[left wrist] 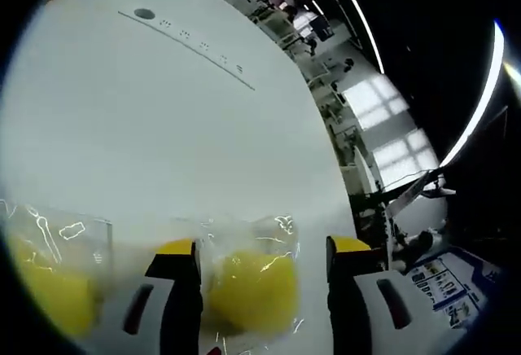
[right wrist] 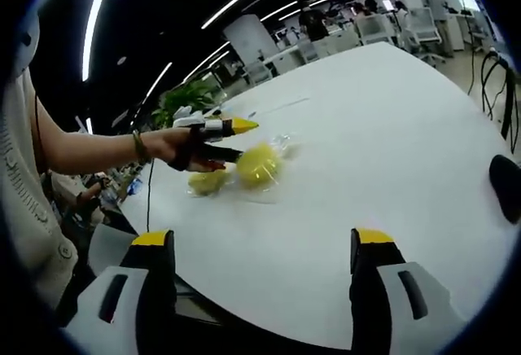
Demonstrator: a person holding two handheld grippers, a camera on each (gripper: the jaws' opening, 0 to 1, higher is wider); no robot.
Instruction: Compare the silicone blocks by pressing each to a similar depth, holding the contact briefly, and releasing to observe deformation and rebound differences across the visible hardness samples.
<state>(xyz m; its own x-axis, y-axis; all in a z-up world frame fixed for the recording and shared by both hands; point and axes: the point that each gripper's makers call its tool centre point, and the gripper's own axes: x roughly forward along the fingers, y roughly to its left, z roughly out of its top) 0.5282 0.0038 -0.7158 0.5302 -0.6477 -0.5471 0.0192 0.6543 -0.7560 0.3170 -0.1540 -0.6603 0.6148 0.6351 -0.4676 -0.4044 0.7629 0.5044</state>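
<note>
Cream knit sleeve (right wrist: 20,168), dark wristband (right wrist: 140,146), yellow-tipped black-and-white gripper (right wrist: 264,245)

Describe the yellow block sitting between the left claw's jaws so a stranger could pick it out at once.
Start at the white table and find the two yellow blocks in clear wrap near the person's hand. The block meant is the rounder, brighter one, lying between the jaws of the left claw. Its neighbour is flatter and duller, off to the side and outside the jaws.

Left tongs (right wrist: 236,139) straddle a bagged yellow block (right wrist: 259,164) on the white table (right wrist: 391,127).
</note>
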